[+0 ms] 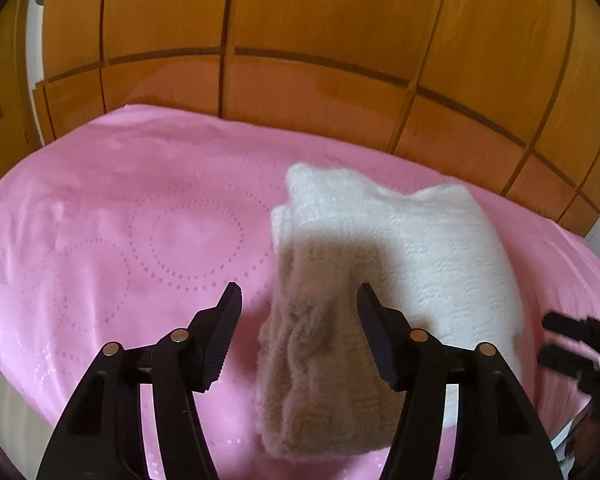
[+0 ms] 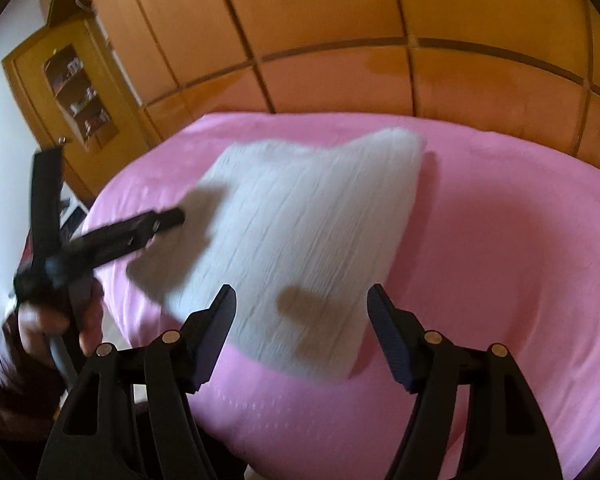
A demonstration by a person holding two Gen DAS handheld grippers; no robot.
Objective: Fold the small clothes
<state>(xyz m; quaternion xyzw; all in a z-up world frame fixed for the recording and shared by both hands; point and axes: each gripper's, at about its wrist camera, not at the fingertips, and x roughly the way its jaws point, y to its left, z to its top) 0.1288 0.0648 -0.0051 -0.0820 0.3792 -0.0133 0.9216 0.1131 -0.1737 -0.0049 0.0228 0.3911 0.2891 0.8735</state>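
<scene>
I see the pink bed with open room left of the folded white sweater. My left tool and right tool hover spread, empty. Only the right view shows a hand.

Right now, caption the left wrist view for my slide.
Open left gripper above a folded white knit garment on a pink bedspread, wooden wardrobe behind.

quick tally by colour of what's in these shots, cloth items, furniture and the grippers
White: 1, the folded knit garment
Pink: 1, the bedspread
Orange-brown wood: 2, the wardrobe and the small cabinet
Black: 2, the left gripper and the right gripper, both open and holding nothing
Total: 6
</scene>
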